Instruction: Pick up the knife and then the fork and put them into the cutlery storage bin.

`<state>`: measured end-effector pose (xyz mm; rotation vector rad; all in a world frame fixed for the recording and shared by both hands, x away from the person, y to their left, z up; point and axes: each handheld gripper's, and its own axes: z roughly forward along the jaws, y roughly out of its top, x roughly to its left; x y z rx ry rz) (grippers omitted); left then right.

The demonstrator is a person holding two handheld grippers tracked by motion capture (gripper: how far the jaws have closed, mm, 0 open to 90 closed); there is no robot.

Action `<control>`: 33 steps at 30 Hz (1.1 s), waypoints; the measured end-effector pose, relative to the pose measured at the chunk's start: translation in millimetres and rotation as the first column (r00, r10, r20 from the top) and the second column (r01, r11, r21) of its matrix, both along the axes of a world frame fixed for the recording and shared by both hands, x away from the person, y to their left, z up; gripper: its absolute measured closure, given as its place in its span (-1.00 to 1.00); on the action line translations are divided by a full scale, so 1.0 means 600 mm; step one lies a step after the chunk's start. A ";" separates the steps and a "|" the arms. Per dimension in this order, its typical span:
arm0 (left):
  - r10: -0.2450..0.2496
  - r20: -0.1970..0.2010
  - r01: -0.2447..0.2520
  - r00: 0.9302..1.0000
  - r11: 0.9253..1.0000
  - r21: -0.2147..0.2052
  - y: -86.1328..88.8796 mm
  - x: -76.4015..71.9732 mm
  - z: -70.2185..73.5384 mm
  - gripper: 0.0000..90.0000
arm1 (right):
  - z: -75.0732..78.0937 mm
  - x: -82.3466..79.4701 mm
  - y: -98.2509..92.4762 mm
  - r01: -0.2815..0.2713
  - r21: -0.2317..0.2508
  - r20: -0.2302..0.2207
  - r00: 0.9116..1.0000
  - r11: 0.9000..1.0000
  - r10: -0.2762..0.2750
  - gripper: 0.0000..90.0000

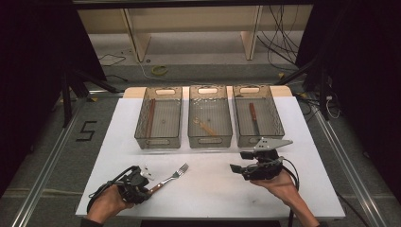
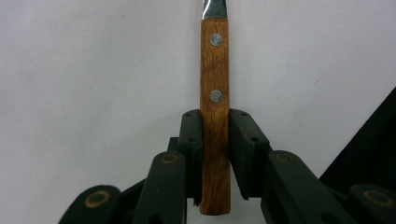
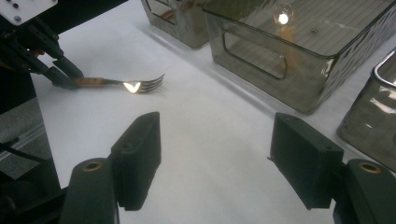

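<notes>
A fork (image 1: 174, 176) with a wooden handle lies low over the white table (image 1: 213, 194) at the front left, tines pointing toward the bins. My left gripper (image 1: 149, 186) is shut on the handle's end. In the left gripper view the two black jaws (image 2: 215, 140) clamp the brown riveted handle (image 2: 215, 70). My right gripper (image 1: 239, 161) is held at the front right, pointing left, open and holding nothing. In the right gripper view its jaws (image 3: 217, 158) stand wide apart over bare table, with the fork (image 3: 135, 85) and the left gripper (image 3: 63, 74) farther off.
Three clear grey bins stand in a row across the table's middle. The left bin (image 1: 142, 124) holds a long wooden stick, the middle bin (image 1: 194, 135) a wooden-handled utensil, the right bin (image 1: 275, 124) a brown-handled knife. The table's front edge is close to both hands.
</notes>
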<state>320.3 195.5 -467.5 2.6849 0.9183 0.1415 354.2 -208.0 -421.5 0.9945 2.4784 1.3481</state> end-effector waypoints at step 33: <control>-0.272 0.105 0.282 0.956 0.954 -0.099 -0.133 0.016 0.051 0.67 | 0.018 -0.038 0.093 -0.218 -0.104 0.072 0.971 0.970 0.226 -0.23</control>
